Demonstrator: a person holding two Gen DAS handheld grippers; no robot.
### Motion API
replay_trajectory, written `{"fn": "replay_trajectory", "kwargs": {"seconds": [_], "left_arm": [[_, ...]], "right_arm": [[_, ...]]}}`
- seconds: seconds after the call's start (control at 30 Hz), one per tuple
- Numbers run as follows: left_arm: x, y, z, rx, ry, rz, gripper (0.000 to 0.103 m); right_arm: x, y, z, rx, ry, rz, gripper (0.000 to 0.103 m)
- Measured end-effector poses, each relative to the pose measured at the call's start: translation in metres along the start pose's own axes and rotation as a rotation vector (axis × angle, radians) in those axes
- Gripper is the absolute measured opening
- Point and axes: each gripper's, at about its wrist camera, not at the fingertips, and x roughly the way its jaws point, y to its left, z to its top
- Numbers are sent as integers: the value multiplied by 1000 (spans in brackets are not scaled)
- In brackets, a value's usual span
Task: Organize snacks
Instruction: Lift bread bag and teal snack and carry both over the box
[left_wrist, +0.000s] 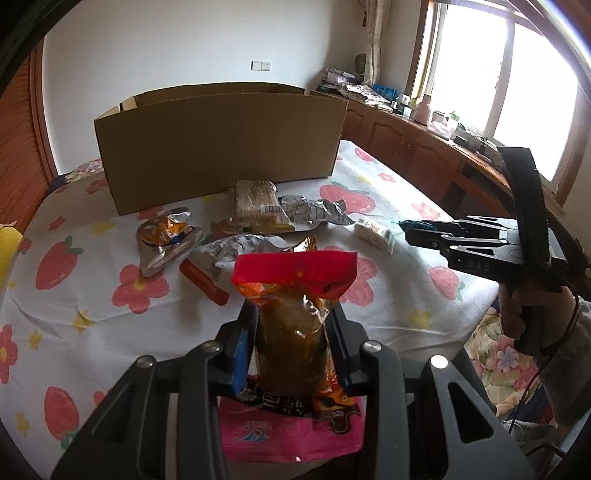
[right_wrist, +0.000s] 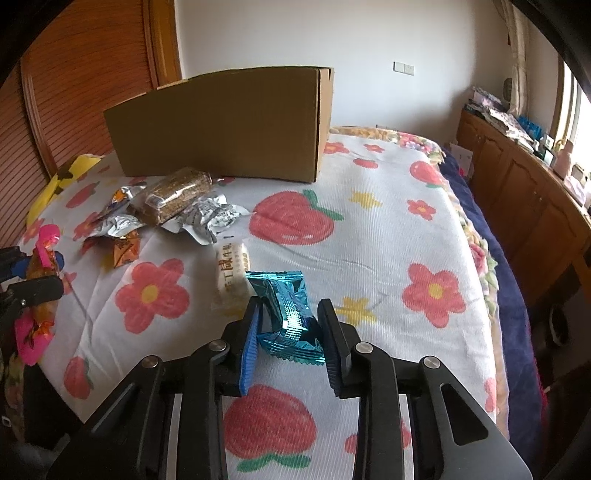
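My left gripper (left_wrist: 293, 310) is shut on a clear snack packet with a red top and brown contents (left_wrist: 295, 273), held upright above the flowered bedspread (left_wrist: 92, 332). My right gripper (right_wrist: 290, 306) is shut on a shiny blue foil packet (right_wrist: 291, 332); the left wrist view shows it at the right (left_wrist: 410, 230). An open cardboard box (left_wrist: 221, 147) stands at the back. In front of it lie a brown cracker pack (left_wrist: 256, 203), silver wrappers (left_wrist: 314, 212), a red stick (left_wrist: 203, 282) and a white bar (right_wrist: 231, 273). A pink packet (left_wrist: 288, 432) lies under the left fingers.
A wooden cabinet (right_wrist: 535, 206) with clutter on top runs along the window side, past the bed's right edge. A wooden slatted door (right_wrist: 74, 92) stands at the left. A yellow thing (right_wrist: 62, 181) lies at the bed's left edge. A hand (left_wrist: 517, 314) holds the right gripper.
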Motion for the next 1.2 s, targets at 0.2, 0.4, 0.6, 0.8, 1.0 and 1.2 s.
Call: {"fn": "replay_trajectory", "kwargs": {"seconds": [0.2,0.4,0.6,0.8,1.0,1.2], "left_arm": [[-6,5,4,-10,-20,9,35],[-15,10,17,-14,-57,19,35],[-26,17,29,-21,-98,35,35],[-31,31,36,-45,-131,48,35],[-29,42,39,-57,-138,60,35],[-26,51,44,-64,-146,68,35]], "right_arm": [[-11,0,8,6,-26,19,29],[-24,5,22,-15,-59,26,30],[-33,10,36,-32,-93,37,30],[-36,18,46,-46,-109,60,30],[-32,31,53,-80,-110,83,30],[-25,41,58,-102,-106,107,30]]}}
